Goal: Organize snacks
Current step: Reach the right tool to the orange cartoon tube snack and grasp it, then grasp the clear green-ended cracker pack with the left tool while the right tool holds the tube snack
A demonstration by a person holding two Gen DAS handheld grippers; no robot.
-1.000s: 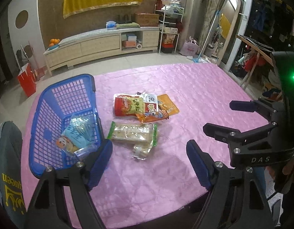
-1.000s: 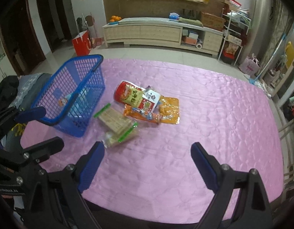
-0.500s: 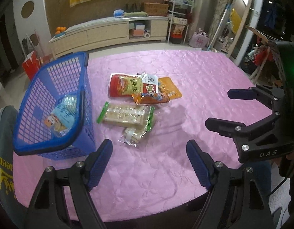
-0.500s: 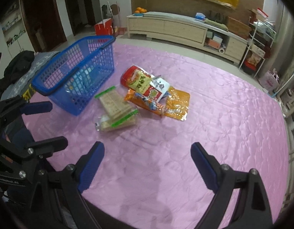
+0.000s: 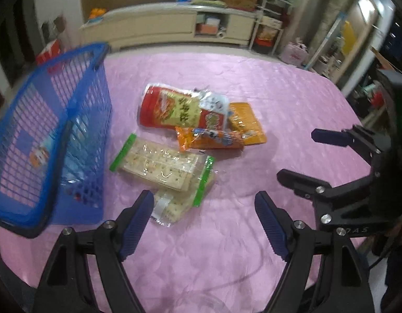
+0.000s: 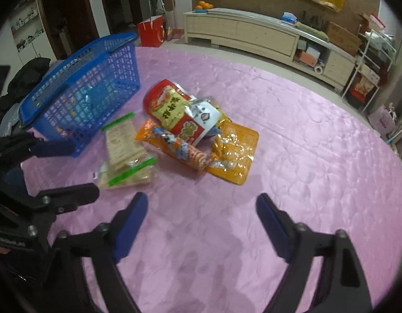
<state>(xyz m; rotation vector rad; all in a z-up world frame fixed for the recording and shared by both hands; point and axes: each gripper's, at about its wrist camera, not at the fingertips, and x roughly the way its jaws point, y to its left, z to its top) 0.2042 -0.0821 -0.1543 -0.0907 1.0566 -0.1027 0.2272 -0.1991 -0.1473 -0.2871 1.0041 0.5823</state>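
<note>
A pile of snack packs lies mid-table: a red and yellow bag [image 5: 172,109] [image 6: 169,107], an orange pack [image 5: 208,138] [image 6: 180,146], a flat orange packet [image 5: 246,124] [image 6: 234,151], and two green-edged cracker packs [image 5: 161,163] [image 6: 125,146]. A blue basket [image 5: 78,99] [image 6: 57,96] stands to the left of the pile with one snack inside. My left gripper [image 5: 204,224] is open and empty, just short of the lower cracker pack [image 5: 169,207]. My right gripper [image 6: 201,221] is open and empty, nearer than the pile.
A pink cloth [image 5: 279,99] covers the table. The right gripper's body [image 5: 357,182] shows at the right of the left wrist view; the left gripper's body [image 6: 31,182] shows at the left of the right wrist view. A long cabinet [image 6: 253,34] stands behind.
Both grippers have moved forward and lower toward the snack pile, which looks larger now. Both stayed open. The snacks and basket have not moved.
</note>
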